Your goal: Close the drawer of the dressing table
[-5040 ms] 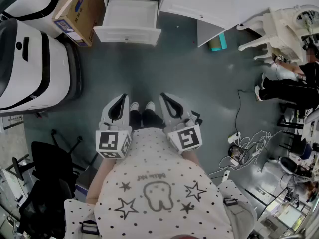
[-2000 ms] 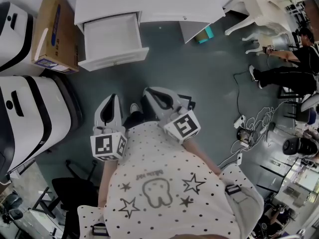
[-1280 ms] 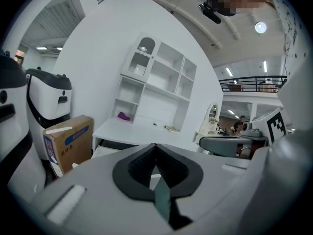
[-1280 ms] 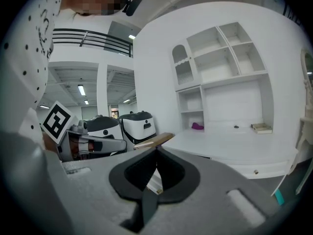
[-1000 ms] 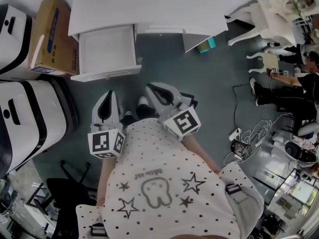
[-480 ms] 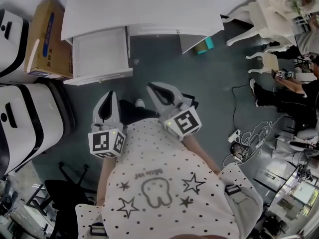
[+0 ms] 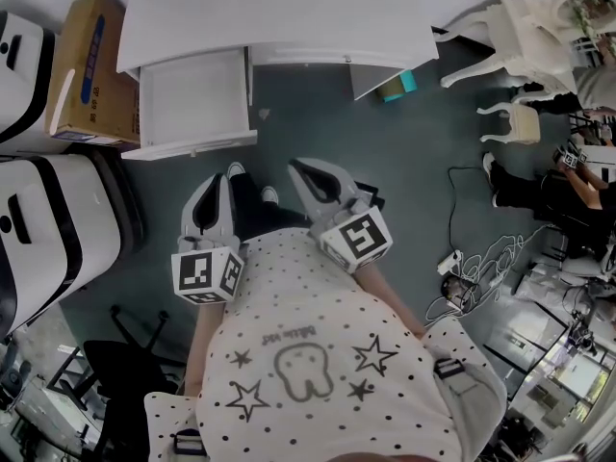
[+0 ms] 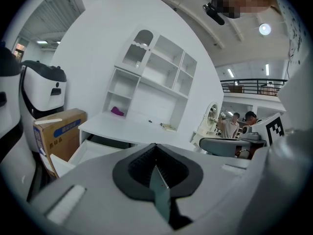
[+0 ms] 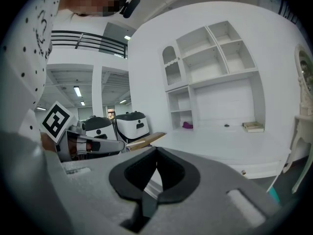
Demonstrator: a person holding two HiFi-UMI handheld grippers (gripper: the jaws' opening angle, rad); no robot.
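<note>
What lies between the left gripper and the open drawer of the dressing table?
In the head view, only bare grey floor separates the left gripper from the drawer; a shoe tip sits just beside.

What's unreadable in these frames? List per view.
Drawer front and handle: the head view looks down on it, so the front is edge-on.
Same drawer, left gripper view: mostly behind the body of the left gripper.
Purple thing on the shelf, left gripper view: too small to identify.
Dressing table back: cut by the head view's top edge.
</note>
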